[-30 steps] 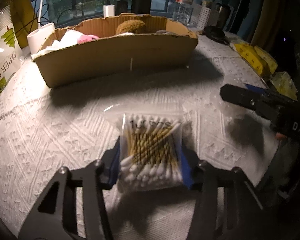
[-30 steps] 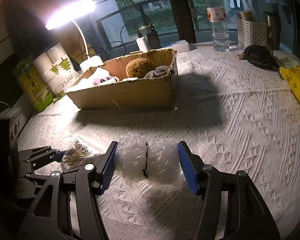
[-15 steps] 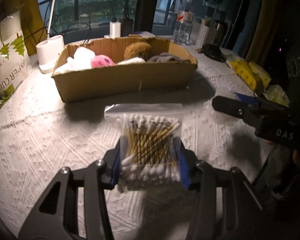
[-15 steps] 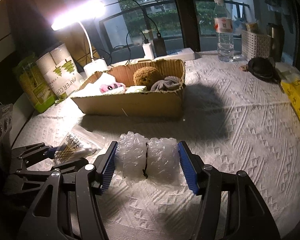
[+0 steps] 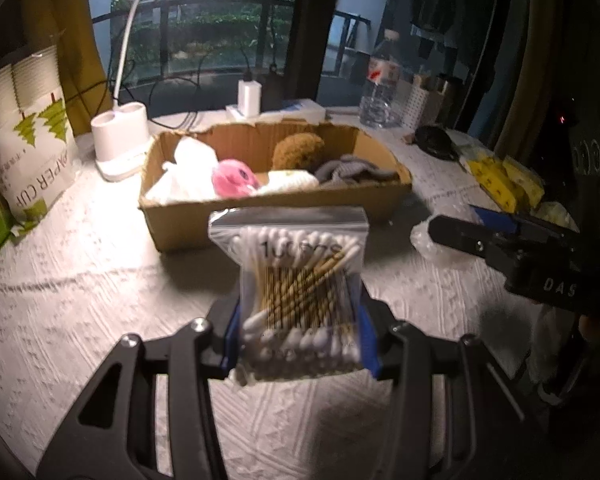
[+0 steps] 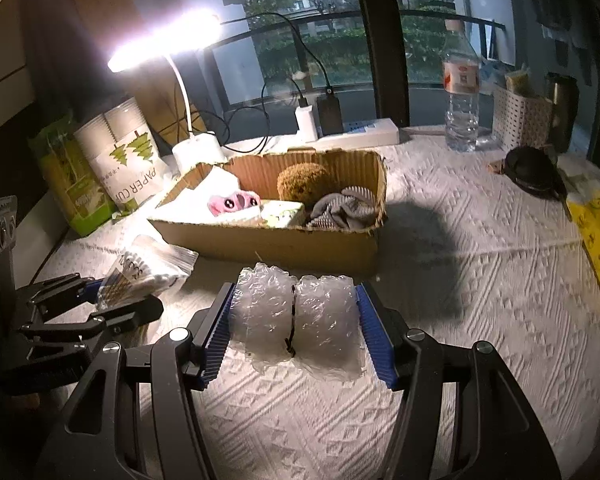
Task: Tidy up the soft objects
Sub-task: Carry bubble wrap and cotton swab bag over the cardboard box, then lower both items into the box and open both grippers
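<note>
Swab bag point(image 5: 300, 284) higher than before

Lit desk lamp point(image 6: 168, 40), dusk window point(image 6: 300, 20).

Black hand-held gripper point(image 6: 296, 324), blue ribbed pads point(image 6: 374, 338), silver screws.

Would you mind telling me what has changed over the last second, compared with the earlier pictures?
Both claws rose off the cloth toward the cardboard box, carrying their loads. The left claw lifted the bag of cotton swabs clear of the tablecloth; the right claw raised the bubble wrap roll. Nothing was taken or released: both grips are unchanged, and so are the box contents.
</note>
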The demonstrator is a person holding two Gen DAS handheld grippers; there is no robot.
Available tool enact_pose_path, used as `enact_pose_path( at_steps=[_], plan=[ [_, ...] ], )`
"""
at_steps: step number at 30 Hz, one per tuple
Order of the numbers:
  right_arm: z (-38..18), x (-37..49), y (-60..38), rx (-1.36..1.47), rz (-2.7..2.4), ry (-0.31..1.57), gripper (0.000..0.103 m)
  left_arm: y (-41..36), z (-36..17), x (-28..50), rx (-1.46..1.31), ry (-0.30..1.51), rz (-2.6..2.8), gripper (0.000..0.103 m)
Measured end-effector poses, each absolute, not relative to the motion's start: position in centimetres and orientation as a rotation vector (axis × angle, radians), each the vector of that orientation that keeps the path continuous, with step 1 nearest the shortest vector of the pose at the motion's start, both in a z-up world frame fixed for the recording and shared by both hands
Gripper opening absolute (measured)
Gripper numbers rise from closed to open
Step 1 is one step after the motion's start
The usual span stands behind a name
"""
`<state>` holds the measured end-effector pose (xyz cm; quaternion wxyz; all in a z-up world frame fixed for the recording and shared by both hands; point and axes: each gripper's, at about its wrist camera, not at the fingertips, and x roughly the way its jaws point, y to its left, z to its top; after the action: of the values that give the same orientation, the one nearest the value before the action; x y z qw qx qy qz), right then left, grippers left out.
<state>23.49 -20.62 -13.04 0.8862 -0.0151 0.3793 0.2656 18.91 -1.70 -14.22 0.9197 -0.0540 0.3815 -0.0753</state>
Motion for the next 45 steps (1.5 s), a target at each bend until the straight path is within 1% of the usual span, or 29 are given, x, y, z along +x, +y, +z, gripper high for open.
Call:
enact_pose_path(
  at_steps=[24,32,45],
  plan=[
    [-9.9,26.8,-18.3,-0.041,0.548,0.72,0.063,2.3,-10.0,22.2,-0.119,0.659,-0.132,0.048],
    [-9.9,28.5,-17.5,-0.054,0.544,0.718,0.063,3.6,-10.0,24.1,-0.123,0.639,-0.119,0.048],
    [-11.2,31.5,-16.4,-0.059,0.528,0.722,0.063,5.5,-11.9,27.6,-0.15,0.637,-0.08,0.048]
  ],
)
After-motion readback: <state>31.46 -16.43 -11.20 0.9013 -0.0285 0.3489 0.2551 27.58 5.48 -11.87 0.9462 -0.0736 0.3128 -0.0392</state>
